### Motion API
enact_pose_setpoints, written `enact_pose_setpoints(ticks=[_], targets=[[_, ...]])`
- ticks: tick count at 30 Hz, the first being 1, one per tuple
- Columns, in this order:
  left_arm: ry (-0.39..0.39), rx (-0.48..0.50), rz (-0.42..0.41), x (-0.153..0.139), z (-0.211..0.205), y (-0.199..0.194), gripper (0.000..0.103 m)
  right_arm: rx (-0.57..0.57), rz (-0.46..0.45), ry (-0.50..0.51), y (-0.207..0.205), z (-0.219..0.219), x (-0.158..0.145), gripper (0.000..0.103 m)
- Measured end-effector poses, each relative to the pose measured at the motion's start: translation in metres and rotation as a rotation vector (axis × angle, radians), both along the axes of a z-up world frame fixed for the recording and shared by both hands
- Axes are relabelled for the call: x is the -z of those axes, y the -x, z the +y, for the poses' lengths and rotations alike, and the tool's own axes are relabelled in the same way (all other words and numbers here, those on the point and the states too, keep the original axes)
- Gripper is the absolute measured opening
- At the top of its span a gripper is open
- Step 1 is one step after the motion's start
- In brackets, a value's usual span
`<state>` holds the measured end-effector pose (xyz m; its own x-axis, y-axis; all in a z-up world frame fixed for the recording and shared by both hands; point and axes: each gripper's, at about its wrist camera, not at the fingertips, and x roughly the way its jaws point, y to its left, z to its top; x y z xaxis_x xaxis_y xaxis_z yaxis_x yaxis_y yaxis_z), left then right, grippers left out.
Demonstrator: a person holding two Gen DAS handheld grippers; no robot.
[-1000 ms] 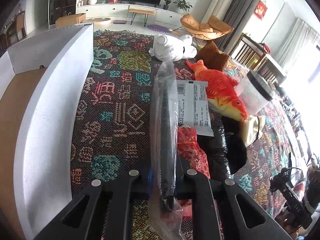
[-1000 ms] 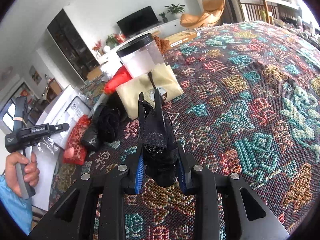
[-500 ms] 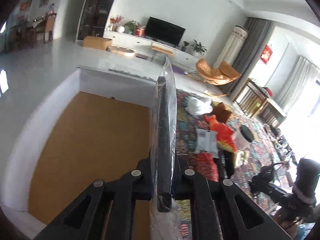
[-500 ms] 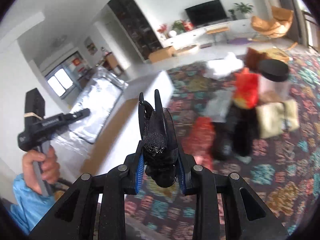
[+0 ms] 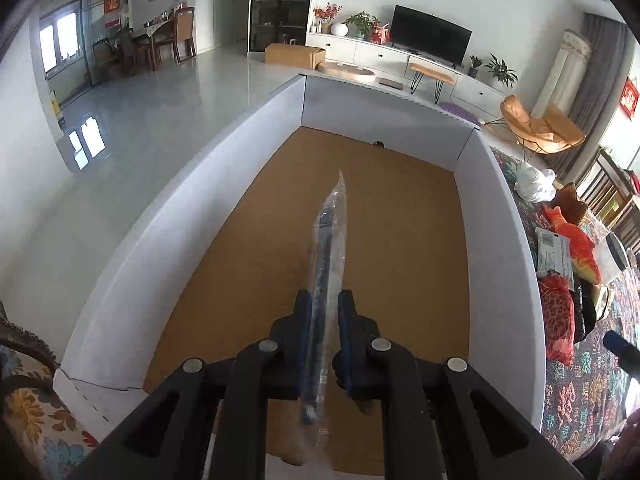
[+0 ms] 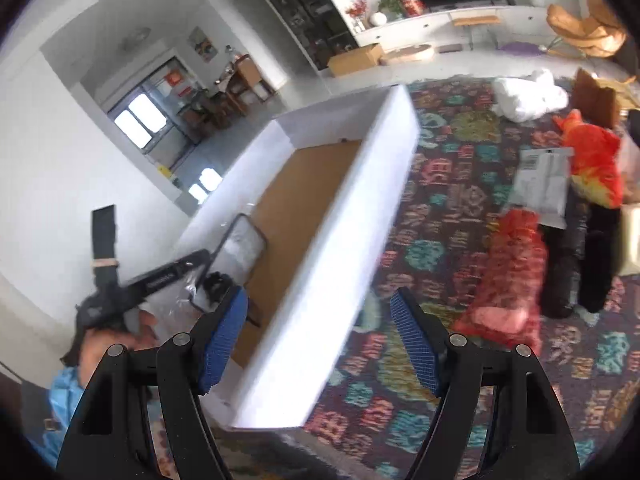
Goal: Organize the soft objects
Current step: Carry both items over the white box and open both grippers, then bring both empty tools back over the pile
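Left gripper clamping plastic-wrapped dark item, hovering above white box; item's long axis running along fingers toward far wall, brown floor directly below.

Right gripper jaws just been opening, now wide, nothing between pads; black soft item apparently lying inside box near left gripper.

Remaining soft pile sitting right of box on patterned cloth, nearer right hand. Living room behind.

We see a patterned cloth worktop filling the right of the right wrist frame; directly on it lie a white box at centre, a red mesh bag, an orange fish plush and a white plush at upper right
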<state>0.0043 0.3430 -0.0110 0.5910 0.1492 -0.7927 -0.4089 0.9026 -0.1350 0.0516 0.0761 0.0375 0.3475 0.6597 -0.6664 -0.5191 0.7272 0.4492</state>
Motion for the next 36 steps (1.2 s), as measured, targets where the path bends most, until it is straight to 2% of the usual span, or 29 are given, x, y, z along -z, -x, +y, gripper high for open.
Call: enact_pose_setpoints(ticks=[6, 10, 11, 13, 14, 15, 19, 23, 26, 29, 31, 34, 36], targets=[[-0.032, -0.012, -0.01, -0.014, -0.007, -0.002, 0.014, 0.249, -0.064, 0.202, -0.003, -0.105, 0.054, 0.077], [-0.036, -0.018, -0.037, -0.032, -0.014, -0.004, 0.015, 0.429, -0.084, 0.272, 0.006, -0.166, 0.08, 0.077], [-0.034, -0.014, -0.048, -0.038, -0.014, -0.002, 0.021, 0.465, -0.086, 0.272, 0.009, -0.178, 0.084, 0.077], [-0.023, -0.013, -0.091, -0.052, -0.016, 0.004, 0.067, 0.54, -0.049, 0.237, 0.012, -0.2, 0.09, 0.078], [-0.013, -0.015, -0.129, -0.061, -0.015, 0.01, 0.103, 0.566, -0.024, 0.185, 0.011, -0.21, 0.09, 0.078], [-0.009, -0.017, -0.169, -0.072, -0.015, 0.013, 0.103, 0.583, -0.029, 0.149, 0.01, -0.216, 0.087, 0.078], [-0.011, 0.032, -0.234, -0.099, -0.027, 0.025, 0.103, 0.584, -0.057, 0.16, 0.008, -0.216, 0.083, 0.078], [-0.012, 0.184, -0.286, -0.113, -0.074, 0.03, 0.103, 0.59, -0.079, 0.215, 0.01, -0.208, 0.083, 0.078], [-0.042, 0.36, -0.289, -0.111, -0.14, 0.03, 0.103, 0.638, -0.068, 0.261, 0.015, -0.214, 0.088, 0.078], [-0.025, 0.55, -0.227, -0.085, -0.216, 0.026, 0.103, 0.701, -0.035, 0.285, 0.016, -0.225, 0.093, 0.078], [-0.009, 0.639, -0.143, -0.051, -0.261, 0.022, 0.103, 0.746, -0.026, 0.291, 0.016, -0.233, 0.093, 0.078], [-0.032, 0.688, -0.024, 0.004, -0.312, 0.008, 0.103, 0.791, -0.034, 0.298, 0.021, -0.24, 0.09, 0.078], [-0.103, 0.666, 0.023, 0.036, -0.326, -0.003, 0.103, 0.801, -0.043, 0.313, 0.023, -0.24, 0.089, 0.078]])
